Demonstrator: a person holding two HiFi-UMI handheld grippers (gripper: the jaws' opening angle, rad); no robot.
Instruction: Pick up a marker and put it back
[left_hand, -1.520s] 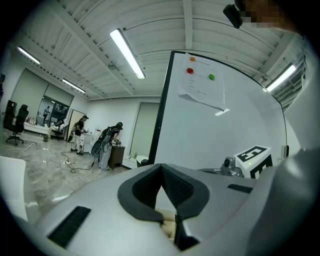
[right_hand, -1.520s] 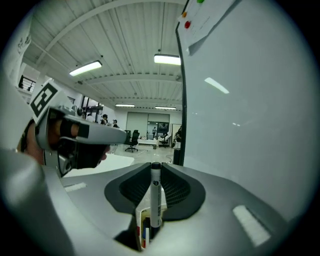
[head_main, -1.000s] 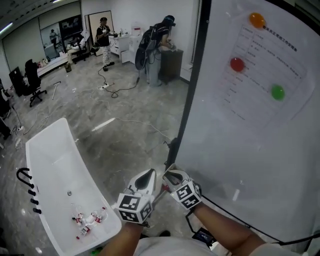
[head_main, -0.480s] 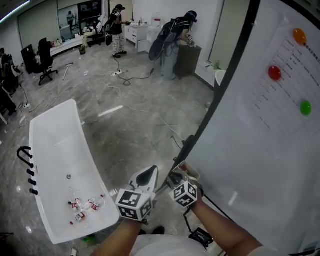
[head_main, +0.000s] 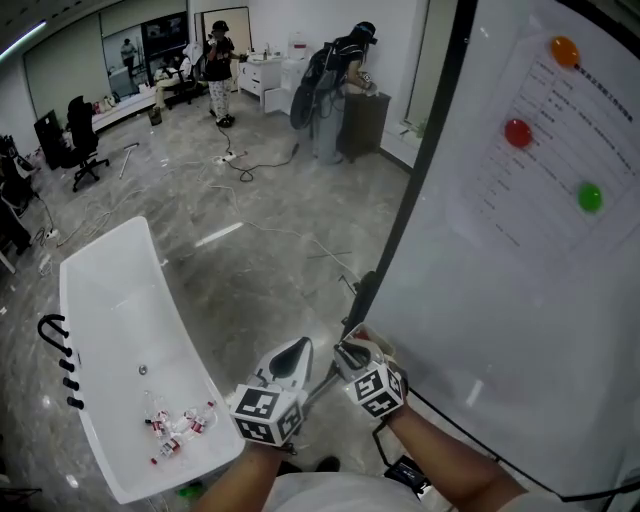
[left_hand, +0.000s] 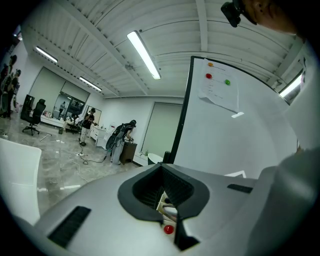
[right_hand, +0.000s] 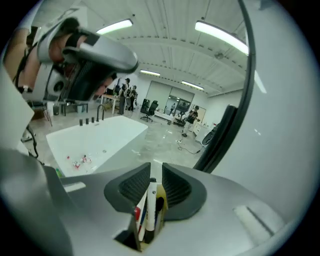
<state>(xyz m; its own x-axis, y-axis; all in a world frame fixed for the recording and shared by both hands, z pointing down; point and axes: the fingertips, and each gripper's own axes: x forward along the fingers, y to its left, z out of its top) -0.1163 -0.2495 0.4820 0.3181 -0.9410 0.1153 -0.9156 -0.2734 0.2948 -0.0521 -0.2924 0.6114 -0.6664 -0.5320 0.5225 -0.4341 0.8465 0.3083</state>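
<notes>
In the right gripper view a white marker (right_hand: 151, 200) with a dark cap stands upright between the jaws of my right gripper (right_hand: 151, 175), beside other markers in a yellowish holder. The jaws are opening and a sliver of gap shows beside the marker. In the head view both grippers sit low, side by side at the foot of the whiteboard (head_main: 520, 300). The right gripper (head_main: 350, 352) points at the board's black edge. The left gripper (head_main: 295, 350) is just to its left, with its jaws meeting at the tips. The left gripper view (left_hand: 162, 172) shows nothing gripped.
A white bathtub (head_main: 110, 300) with several small bottles (head_main: 175, 428) stands on the floor at the left. A paper sheet (head_main: 540, 150) hangs on the board under orange (head_main: 564, 48), red (head_main: 517, 132) and green (head_main: 589, 196) magnets. People (head_main: 340, 70) stand far back among cables.
Both grippers stay close together at the foot of the board. The head camera has swung a little, so the board and tub sit differently in the picture.
</notes>
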